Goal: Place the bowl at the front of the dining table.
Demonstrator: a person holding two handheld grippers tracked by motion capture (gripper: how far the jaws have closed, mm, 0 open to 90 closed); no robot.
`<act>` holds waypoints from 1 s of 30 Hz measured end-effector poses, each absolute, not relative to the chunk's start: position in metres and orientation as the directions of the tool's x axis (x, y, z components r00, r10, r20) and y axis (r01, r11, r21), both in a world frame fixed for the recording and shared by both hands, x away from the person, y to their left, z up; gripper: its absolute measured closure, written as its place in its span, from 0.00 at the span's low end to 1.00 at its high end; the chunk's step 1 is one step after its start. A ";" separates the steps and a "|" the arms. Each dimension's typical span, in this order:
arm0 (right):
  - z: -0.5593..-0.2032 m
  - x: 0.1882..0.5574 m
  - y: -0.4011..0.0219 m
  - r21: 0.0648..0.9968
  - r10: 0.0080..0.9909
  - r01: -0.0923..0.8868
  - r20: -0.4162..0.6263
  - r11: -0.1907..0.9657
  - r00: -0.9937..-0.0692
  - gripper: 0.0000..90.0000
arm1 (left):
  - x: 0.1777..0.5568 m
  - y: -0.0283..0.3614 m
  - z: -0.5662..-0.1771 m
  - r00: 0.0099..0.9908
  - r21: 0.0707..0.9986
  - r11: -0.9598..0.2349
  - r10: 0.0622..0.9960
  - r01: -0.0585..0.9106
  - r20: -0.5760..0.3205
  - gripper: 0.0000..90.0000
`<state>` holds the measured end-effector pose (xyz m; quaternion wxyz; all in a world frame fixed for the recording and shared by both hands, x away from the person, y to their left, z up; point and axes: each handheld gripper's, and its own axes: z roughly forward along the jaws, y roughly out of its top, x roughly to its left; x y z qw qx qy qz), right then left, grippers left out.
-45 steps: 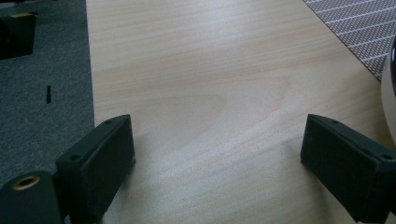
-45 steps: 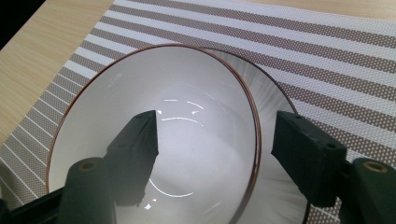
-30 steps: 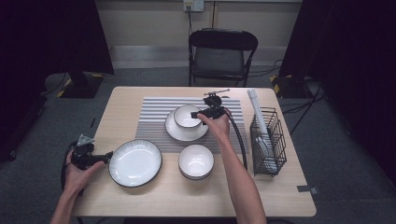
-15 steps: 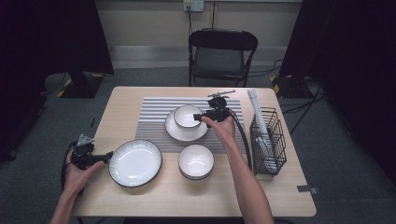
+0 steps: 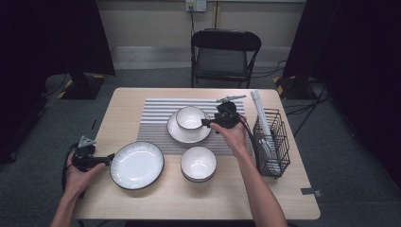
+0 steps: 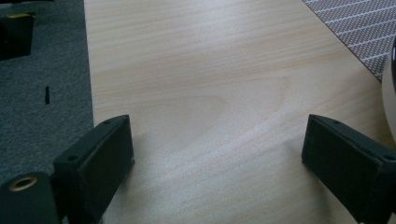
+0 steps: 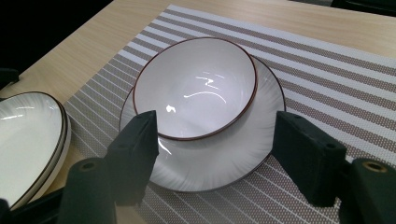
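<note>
A white bowl with a dark rim (image 5: pixel 190 117) (image 7: pixel 196 88) sits on a small white plate (image 5: pixel 188 134) (image 7: pixel 224 158) on the striped placemat (image 5: pixel 156 118). My right gripper (image 5: pixel 206 123) (image 7: pixel 217 123) is just to the right of that bowl. Its jaws stand wide open and hold nothing, short of the plate's rim. A large white plate (image 5: pixel 137 165) (image 7: pixel 28 135) lies at the front left. My left gripper (image 5: pixel 105 160) (image 6: pixel 217 140) hovers open over bare wood beside this plate's left edge (image 6: pixel 391 93). Nothing is between its jaws.
A second white bowl (image 5: pixel 198 163) stands in front of the placemat. A black wire rack (image 5: pixel 272 142) with white dishes in it stands at the table's right side. A folding chair (image 5: pixel 224 52) is behind the table.
My right gripper has drawn back to the right from over the bowl's rim and risen a little. The bowl stays on its plate. The left hand has kept still.
</note>
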<state>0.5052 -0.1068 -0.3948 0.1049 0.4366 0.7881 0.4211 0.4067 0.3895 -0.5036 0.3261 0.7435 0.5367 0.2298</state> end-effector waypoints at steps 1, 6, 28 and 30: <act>-0.394 0.503 -0.108 0.755 0.778 0.600 0.200 0.265 -0.596 0.34 | 0.407 0.389 -0.504 0.318 0.731 -0.211 0.948 0.648 -0.008 0.09; -0.392 0.493 -0.112 0.765 0.784 0.588 0.186 0.263 -0.593 0.36 | 0.407 0.389 -0.504 0.318 0.732 -0.211 0.948 0.648 -0.008 0.09; -0.375 0.446 -0.139 0.811 0.775 0.536 0.176 0.235 -0.606 0.35 | 0.406 0.389 -0.504 0.314 0.731 -0.207 0.949 0.650 -0.010 0.09; -0.373 0.443 -0.146 0.814 0.778 0.536 0.181 0.225 -0.601 0.35 | 0.406 0.389 -0.504 0.312 0.731 -0.206 0.950 0.651 -0.011 0.09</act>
